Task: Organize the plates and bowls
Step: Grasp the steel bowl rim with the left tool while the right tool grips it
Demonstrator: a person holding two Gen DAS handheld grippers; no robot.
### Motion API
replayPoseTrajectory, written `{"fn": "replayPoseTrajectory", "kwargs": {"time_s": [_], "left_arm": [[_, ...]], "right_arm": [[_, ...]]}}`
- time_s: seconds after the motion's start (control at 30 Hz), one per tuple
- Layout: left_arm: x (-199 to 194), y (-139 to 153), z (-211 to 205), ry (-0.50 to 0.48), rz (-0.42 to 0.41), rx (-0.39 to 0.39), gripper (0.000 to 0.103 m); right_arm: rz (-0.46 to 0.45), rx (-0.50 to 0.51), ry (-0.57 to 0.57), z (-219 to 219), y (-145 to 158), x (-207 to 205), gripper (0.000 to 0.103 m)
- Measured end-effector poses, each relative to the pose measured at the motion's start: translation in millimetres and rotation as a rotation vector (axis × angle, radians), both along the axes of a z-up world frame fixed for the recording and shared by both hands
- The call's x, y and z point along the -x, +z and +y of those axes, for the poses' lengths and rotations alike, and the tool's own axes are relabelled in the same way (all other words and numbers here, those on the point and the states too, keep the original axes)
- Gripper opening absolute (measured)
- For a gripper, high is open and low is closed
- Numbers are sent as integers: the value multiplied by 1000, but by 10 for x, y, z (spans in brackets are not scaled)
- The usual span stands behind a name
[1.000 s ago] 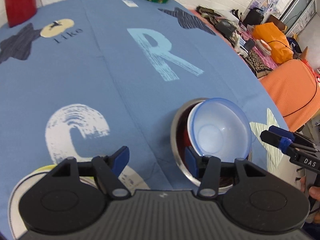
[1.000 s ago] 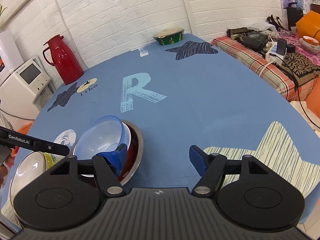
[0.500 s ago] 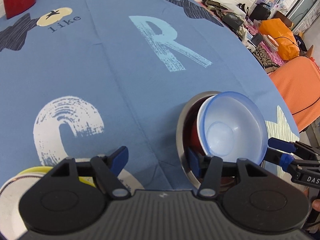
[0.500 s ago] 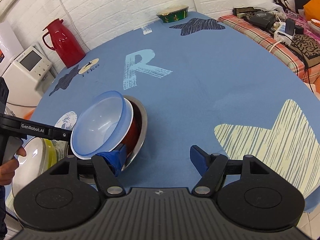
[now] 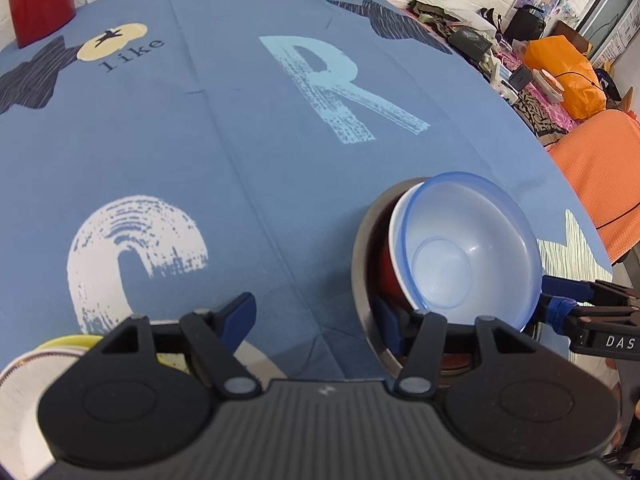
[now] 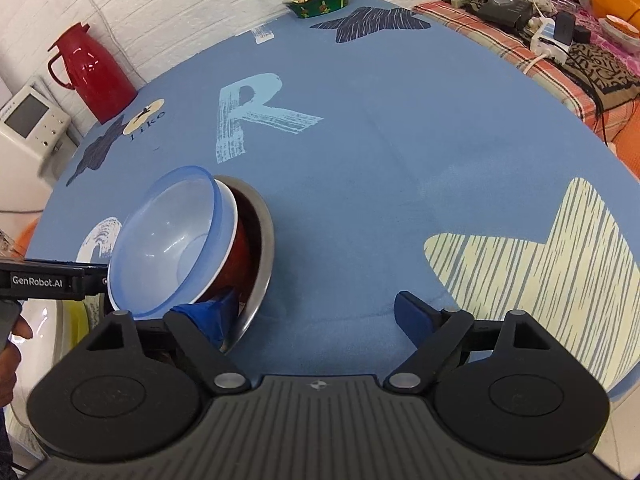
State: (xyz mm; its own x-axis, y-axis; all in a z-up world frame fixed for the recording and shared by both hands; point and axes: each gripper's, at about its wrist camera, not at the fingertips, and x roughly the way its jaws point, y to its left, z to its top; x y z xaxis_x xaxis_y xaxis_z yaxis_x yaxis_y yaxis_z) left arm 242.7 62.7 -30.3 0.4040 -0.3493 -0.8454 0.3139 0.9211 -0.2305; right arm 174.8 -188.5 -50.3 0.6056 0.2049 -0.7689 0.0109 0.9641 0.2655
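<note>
A translucent blue bowl (image 5: 464,248) (image 6: 168,236) sits nested in a red bowl (image 6: 238,252) with a white inside. Both lean tilted inside a steel bowl (image 5: 362,240) (image 6: 266,240) on the blue tablecloth (image 5: 240,140). My left gripper (image 5: 314,314) is open; its right finger reaches into the steel bowl under the red bowl's rim, and its left finger is over the cloth. My right gripper (image 6: 316,308) is open too, its left finger tucked inside the steel bowl beneath the red bowl. A white plate (image 5: 20,376) with something yellow (image 5: 72,340) lies at the near left.
A red thermos (image 6: 96,72) and a green patterned bowl (image 6: 320,0) stand at the table's far edge. A white appliance (image 6: 28,120) is beyond the left edge. A cluttered bench (image 6: 560,40) and orange cloth (image 5: 596,168) run along the right side.
The nested blue and red bowls have tipped up more steeply inside the steel bowl. Both grippers stayed open and shifted a little closer around the stack.
</note>
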Motion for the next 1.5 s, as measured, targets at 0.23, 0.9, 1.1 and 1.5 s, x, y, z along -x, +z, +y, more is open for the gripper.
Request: {"fn": "replayPoseTrajectory", "kwargs": {"time_s": [0.23, 0.9, 1.1, 1.5], "left_arm": [[20, -9, 15, 18, -2, 7, 59], [146, -8, 45, 147, -8, 13, 60], [172, 16, -13, 113, -33, 19, 44], [317, 65, -186, 68, -132, -39, 17]], "right_arm": [[-38, 48, 17, 18, -32, 17, 83], [-65, -1, 274, -136, -55, -178, 81], [-72, -187, 317, -212, -64, -72, 40], [-143, 79, 397, 121, 127, -5, 37]]}}
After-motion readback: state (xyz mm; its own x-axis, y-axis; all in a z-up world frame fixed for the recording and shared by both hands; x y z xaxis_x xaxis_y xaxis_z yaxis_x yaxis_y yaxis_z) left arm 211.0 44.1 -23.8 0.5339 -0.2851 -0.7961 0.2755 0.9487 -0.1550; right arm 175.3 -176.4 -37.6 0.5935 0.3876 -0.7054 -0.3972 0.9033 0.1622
